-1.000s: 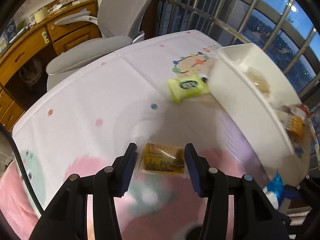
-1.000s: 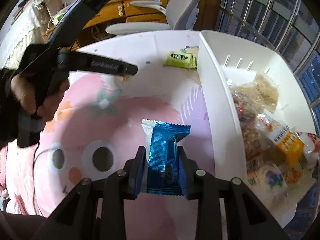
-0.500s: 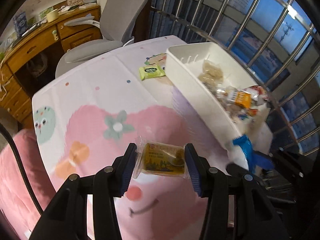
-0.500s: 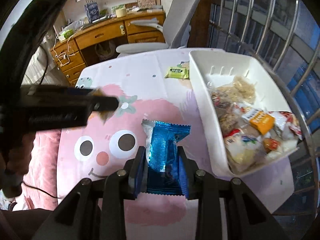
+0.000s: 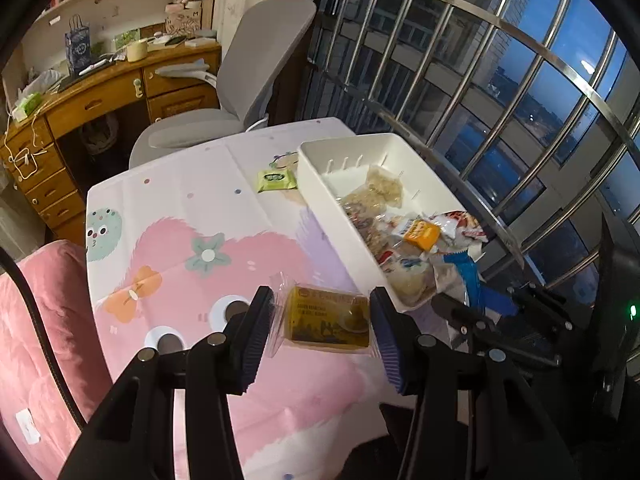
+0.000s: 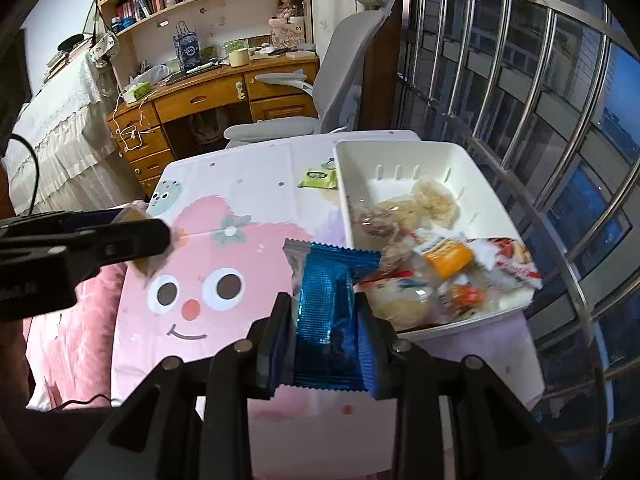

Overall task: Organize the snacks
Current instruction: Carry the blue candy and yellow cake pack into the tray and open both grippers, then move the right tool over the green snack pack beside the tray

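While both snacks hang above the table, the yellow snack packet (image 5: 326,316) lies crosswise between the pads of the left gripper (image 5: 323,334), its long axis running from pad to pad, printed face up, its clear wrapper ends pressed against the blue pads. The jaws are narrowed onto it and hold it clear of the cartoon tablecloth (image 5: 180,208) below. Further right, the blue foil packet (image 6: 326,312) stands lengthwise in the right gripper (image 6: 326,344), its long axis running away from the camera along the fingers, its crimped far end pointing toward the far side of the table. Those jaws are closed narrowly on the packet's two long sides.

Just right of both held packets sits the white bin (image 6: 360,152), long axis running near to far, along the right side of the table. It holds a heap of wrapped snacks: pale puffed pieces at the far end, an orange packet (image 6: 448,256) and a red-and-white wrapper (image 6: 516,260) nearer. On the cloth just left of the bin's far corner lies a green packet (image 5: 276,180), flat, apart from the rest.

Beyond the table stand a grey office chair (image 5: 256,80) and a wooden desk (image 6: 208,96); metal window bars (image 5: 480,80) curve along the right. A pink cushion (image 5: 44,320) lies at the table's left edge.
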Demonstrator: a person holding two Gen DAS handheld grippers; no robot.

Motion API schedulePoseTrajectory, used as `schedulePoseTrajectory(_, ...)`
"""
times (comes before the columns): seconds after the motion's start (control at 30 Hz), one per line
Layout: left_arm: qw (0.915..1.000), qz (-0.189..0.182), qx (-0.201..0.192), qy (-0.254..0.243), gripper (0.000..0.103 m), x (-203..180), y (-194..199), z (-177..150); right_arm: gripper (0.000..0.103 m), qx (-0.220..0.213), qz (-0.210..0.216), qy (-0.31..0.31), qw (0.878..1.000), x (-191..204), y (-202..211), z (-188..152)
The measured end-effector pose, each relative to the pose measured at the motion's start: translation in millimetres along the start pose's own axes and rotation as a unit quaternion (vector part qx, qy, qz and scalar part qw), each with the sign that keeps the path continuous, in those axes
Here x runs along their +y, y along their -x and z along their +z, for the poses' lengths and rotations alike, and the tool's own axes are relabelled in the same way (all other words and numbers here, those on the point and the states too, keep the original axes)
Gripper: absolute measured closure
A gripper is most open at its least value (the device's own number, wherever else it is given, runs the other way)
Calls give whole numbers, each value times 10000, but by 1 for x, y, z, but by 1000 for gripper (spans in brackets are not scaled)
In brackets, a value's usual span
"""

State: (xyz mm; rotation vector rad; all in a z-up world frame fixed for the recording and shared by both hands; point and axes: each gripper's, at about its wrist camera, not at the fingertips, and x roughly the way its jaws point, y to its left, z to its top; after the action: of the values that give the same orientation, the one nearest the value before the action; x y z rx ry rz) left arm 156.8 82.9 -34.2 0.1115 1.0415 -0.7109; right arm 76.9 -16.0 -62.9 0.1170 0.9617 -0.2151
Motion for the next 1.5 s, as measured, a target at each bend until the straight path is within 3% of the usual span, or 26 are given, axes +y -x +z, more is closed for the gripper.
schedulePoseTrajectory(0.53, 9964, 429, -177, 704, 55, -112, -63, 42, 72, 99, 579, 821, 9949, -135, -21, 46)
schedulePoseTrajectory(1.1, 9926, 767, 2, 940, 53, -161, -137, 118, 72, 59, 960, 1349, 9862, -203, -53, 102)
schedulePoseTrajectory(1.23, 9890, 1052, 105, 1038, 16, -158, -145, 117, 69, 160, 982, 1393, 9852, -208, -62, 107)
schedulePoseTrajectory(1.3, 9870, 1086, 104, 1177, 16, -152, -144, 114, 62, 313, 937, 1424, 9849, -209, -68, 110)
schedulePoseTrajectory(1.5, 9749, 1226, 298, 1834, 16, -121, -138, 94, 54, 572, 1094, 1247, 9845, -210, -79, 116)
